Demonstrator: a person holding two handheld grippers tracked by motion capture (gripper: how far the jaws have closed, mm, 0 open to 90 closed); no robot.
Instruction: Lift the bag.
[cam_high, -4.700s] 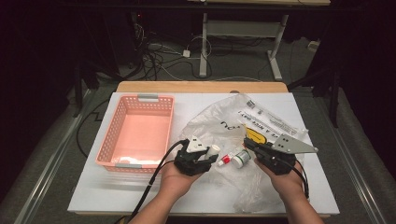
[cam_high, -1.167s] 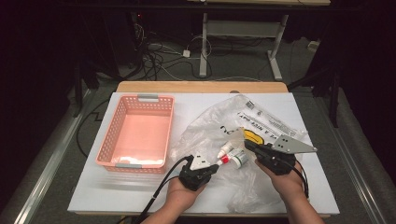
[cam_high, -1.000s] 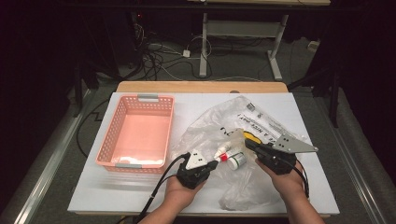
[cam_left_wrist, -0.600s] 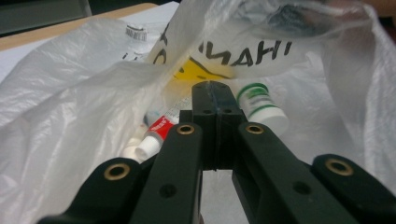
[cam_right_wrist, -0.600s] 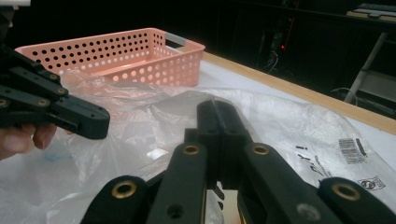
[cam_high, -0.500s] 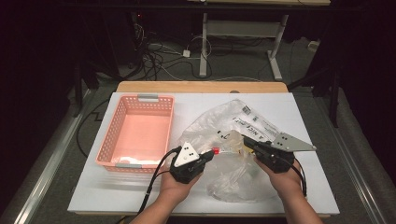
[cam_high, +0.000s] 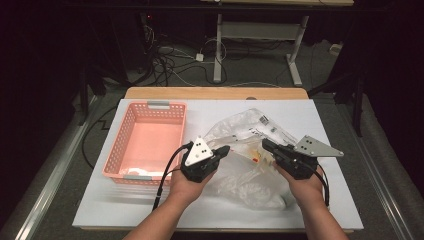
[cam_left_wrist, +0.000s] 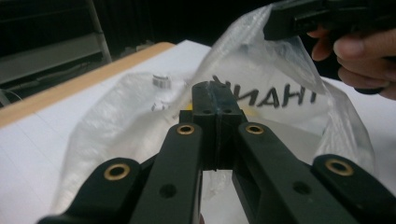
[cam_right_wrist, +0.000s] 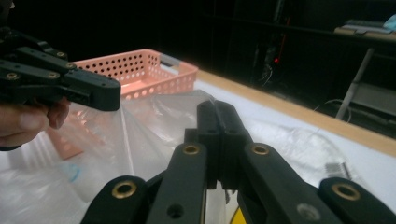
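A clear plastic bag (cam_high: 244, 172) with black print lies at mid-table, its near part raised off the white surface. Small items show through the film, among them something red and yellow (cam_high: 256, 160). My left gripper (cam_high: 223, 150) is shut on the bag's left edge. In the left gripper view the film (cam_left_wrist: 261, 98) rises just behind its shut tips (cam_left_wrist: 216, 93). My right gripper (cam_high: 266, 145) is shut on the opposite edge, and its tips (cam_right_wrist: 217, 112) pinch the film (cam_right_wrist: 154, 126). The two grippers face each other a short way apart, with the bag stretched between them.
A pink perforated basket (cam_high: 146, 145) stands left of the bag, close to my left hand, and appears in the right gripper view as well (cam_right_wrist: 149, 70). The white table top (cam_high: 320, 115) has a wooden strip along its far edge. Cables and a desk frame lie on the dark floor beyond.
My left gripper has risen and shifted right with the bag's edge in it. The bag has lifted and bunched between the two grippers. The right gripper has barely moved.
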